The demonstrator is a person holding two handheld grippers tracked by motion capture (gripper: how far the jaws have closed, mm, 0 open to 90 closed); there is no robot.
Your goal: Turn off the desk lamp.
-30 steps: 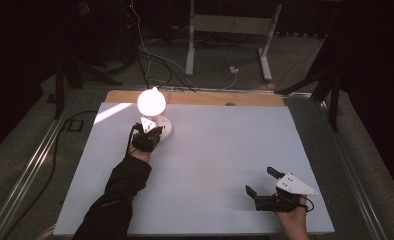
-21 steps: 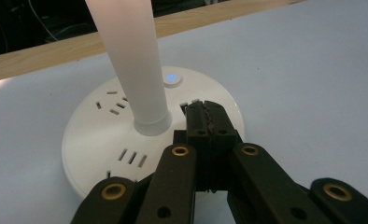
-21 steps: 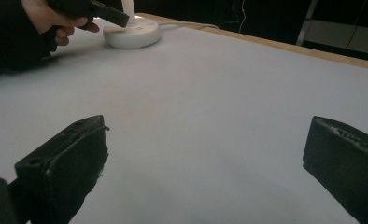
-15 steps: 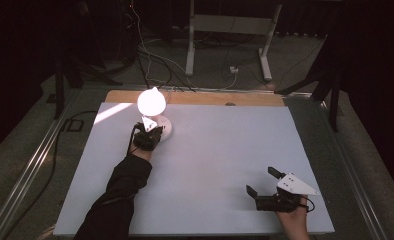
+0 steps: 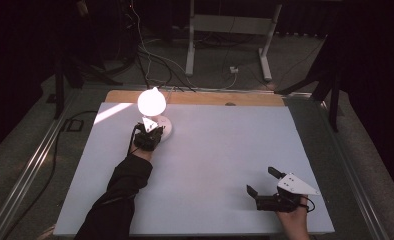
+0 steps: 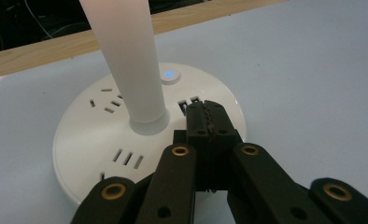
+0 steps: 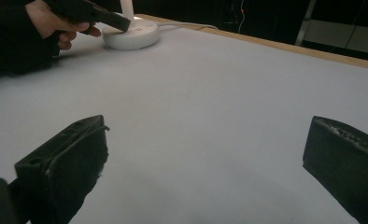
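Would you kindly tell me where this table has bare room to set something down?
The whole middle of the table, between the lamp and the right tool, is bare, as is the far right corner. The far left corner is crowded by the lamp and the left tool.

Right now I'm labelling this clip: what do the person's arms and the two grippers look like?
Left gripper: black linked bars with brass-coloured rivets, ridged black pads, a grey three-cornered plate on top. Right gripper: black body, blocky black jaws, a pale three-cornered plate and a thin black cable. The left arm wears a long black sleeve.
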